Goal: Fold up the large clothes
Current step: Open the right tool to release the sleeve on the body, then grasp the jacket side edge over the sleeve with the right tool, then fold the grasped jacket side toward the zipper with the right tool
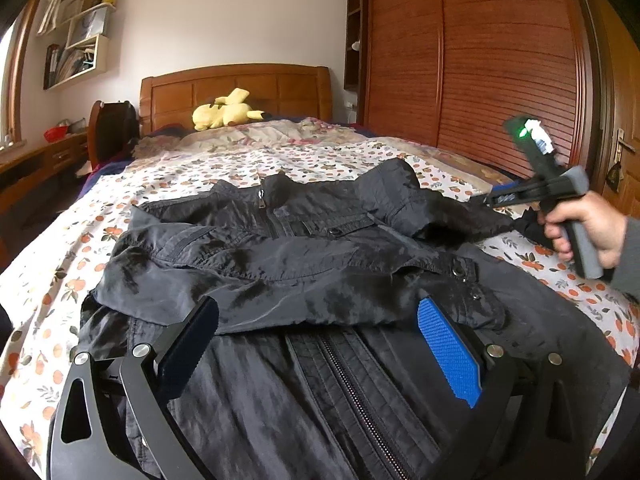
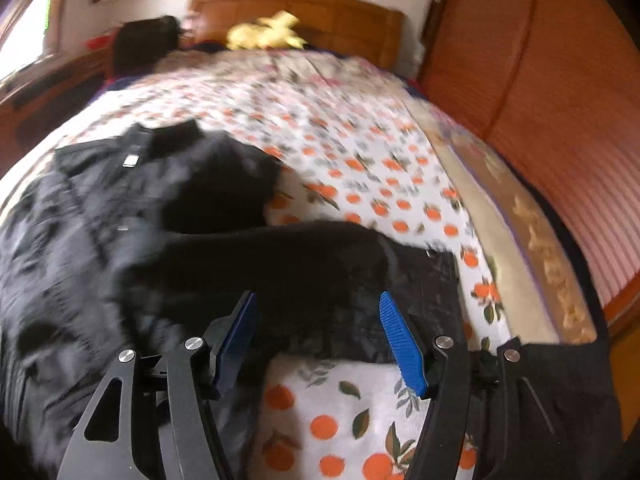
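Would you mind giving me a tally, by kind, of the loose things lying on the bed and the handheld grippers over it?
Black jacket: 1
Yellow plush toy: 1
Grippers: 2, the left gripper and the right gripper, both with jaws apart
Total: 4

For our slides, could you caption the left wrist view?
Open left gripper over black jacket on floral bedsheet.

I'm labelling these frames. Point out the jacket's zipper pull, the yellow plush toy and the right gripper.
zipper pull (image 1: 262,194), left wrist view, metal tab.
yellow plush toy (image 1: 224,111), left wrist view, body.
right gripper (image 2: 316,332), right wrist view, between fingertips.
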`<state>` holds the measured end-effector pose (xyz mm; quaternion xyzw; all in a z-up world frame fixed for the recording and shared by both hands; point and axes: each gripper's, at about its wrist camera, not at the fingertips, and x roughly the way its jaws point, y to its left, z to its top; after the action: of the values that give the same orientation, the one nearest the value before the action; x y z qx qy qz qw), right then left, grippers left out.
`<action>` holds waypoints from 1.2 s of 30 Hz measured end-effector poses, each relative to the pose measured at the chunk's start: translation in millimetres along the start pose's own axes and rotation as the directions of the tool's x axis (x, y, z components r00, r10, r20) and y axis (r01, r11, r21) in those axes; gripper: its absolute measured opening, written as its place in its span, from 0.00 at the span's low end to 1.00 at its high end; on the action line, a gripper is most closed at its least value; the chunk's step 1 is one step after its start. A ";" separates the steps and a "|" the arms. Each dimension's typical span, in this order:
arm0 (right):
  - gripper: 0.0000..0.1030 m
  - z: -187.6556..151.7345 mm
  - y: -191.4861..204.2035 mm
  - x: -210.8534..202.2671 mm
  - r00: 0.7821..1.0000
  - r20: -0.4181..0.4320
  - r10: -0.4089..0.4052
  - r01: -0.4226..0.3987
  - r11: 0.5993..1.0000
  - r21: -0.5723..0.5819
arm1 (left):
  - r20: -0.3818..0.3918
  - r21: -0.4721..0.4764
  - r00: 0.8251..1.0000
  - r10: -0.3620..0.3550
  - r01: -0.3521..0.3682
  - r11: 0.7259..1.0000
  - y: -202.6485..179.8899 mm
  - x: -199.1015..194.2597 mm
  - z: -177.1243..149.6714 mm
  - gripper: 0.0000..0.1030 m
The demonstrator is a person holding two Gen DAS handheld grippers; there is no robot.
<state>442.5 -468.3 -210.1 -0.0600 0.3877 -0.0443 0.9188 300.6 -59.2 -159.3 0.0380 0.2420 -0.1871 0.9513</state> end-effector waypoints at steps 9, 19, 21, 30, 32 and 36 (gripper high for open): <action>0.60 -9.2 -28.7 67.9 0.989 -0.150 -0.012 0.034 0.989 0.146 | -0.007 -0.008 1.000 -0.007 0.007 1.000 7.9 -4.6 1.2 0.97; 0.36 -14.4 -18.7 90.9 0.978 -0.206 0.027 0.000 0.992 0.129 | -0.010 -0.028 1.000 -0.025 0.024 0.999 14.5 -8.4 3.3 0.97; 0.24 -14.3 -14.3 90.6 0.977 -0.208 0.042 -0.019 0.993 0.115 | -0.010 -0.026 1.000 -0.022 0.022 0.999 15.3 -8.9 3.1 0.97; 0.05 0.9 0.1 50.7 0.993 -0.114 0.012 -0.008 0.999 0.040 | 0.000 -0.023 1.000 -0.009 0.009 1.000 19.5 -15.8 3.0 0.97; 0.05 8.6 3.6 30.0 0.998 -0.058 0.024 -0.022 0.999 0.040 | 0.005 -0.026 1.000 -0.005 0.005 1.000 21.2 -19.9 3.8 0.97; 0.05 25.7 18.6 -17.4 0.996 0.054 0.069 -0.070 0.997 0.017 | 0.024 -0.038 1.000 0.007 -0.006 0.999 26.3 -30.5 5.2 0.97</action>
<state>449.5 -445.8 -182.7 -0.0389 0.3646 -0.0144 0.9302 288.0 -25.4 -140.7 0.0183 0.2340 -0.1797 0.9553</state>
